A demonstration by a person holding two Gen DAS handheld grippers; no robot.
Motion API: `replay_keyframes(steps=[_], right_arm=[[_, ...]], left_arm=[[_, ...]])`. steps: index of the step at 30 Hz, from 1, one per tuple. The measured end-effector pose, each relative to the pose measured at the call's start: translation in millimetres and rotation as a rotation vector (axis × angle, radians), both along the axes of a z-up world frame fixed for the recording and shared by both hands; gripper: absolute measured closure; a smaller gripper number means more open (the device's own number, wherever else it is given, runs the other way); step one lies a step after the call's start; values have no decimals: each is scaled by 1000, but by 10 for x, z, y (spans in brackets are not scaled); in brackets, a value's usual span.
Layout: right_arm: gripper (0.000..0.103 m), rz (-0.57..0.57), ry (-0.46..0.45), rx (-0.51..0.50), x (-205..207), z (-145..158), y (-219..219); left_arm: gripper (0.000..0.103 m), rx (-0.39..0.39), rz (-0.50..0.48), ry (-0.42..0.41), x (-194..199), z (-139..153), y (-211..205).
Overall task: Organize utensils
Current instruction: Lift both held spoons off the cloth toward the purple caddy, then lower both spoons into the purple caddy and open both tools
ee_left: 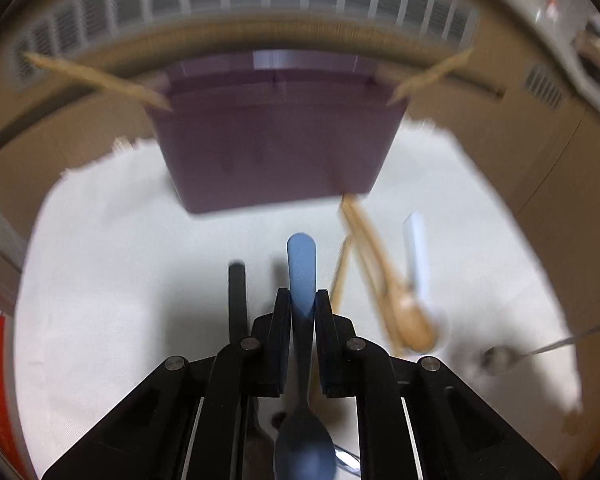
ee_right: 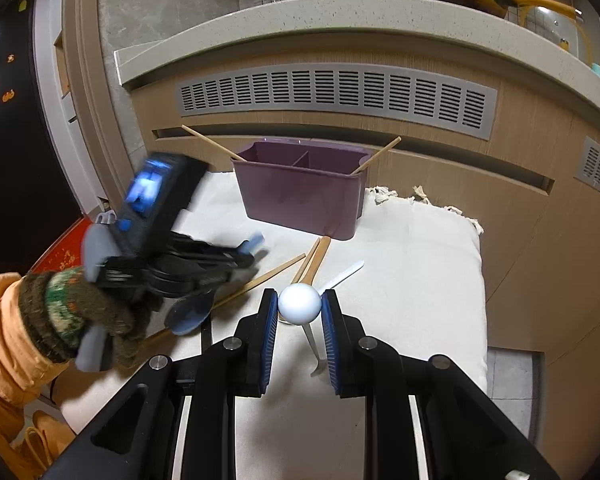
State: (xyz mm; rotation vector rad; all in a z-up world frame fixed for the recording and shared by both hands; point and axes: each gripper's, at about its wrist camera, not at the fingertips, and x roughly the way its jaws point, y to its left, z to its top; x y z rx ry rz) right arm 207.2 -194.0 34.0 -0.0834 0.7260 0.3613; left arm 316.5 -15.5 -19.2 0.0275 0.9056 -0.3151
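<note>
My left gripper (ee_left: 302,298) is shut on the handle of a blue spoon (ee_left: 302,270), bowl hanging toward the camera, held above the white cloth in front of the purple utensil caddy (ee_left: 276,156). In the right wrist view the left gripper (ee_right: 248,254) carries the blue spoon (ee_right: 190,314) left of the caddy (ee_right: 300,196). My right gripper (ee_right: 299,300) is shut on the bowl of a white spoon (ee_right: 300,303), its handle pointing down. A wooden spoon (ee_right: 316,258), chopsticks (ee_right: 260,280) and a white utensil (ee_right: 342,276) lie on the cloth. Two chopsticks (ee_right: 376,156) stick out of the caddy.
The white cloth (ee_right: 420,280) covers a cushion against a wood cabinet with grey vents (ee_right: 336,94). A metal spoon (ee_left: 500,358) is at the right in the left wrist view. The wooden spoon (ee_left: 414,330) lies right of my left gripper.
</note>
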Motion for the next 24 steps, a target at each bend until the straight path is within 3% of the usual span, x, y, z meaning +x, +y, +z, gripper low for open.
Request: replay_keyframes(steps=[5,10,13,19,24], right_arm=[[82,0,-104,32,-39,416,-44],[82,15,-260,59,150,1227,-21],[82,-2,-345,58,396,1715,40],[82,-15,-377,70,983,2169,209],[82,-25,-348,55,1372,2062,338]], left_arm=[[91,-103,18,-253,-323,956,162],[91,-144,-6,-482,-274,2003,253],[91,-137,13,-579,-137,2406,261],[91,-141,40,-654,212,2766,325],[91,-127,61,-651,577,2651,288]])
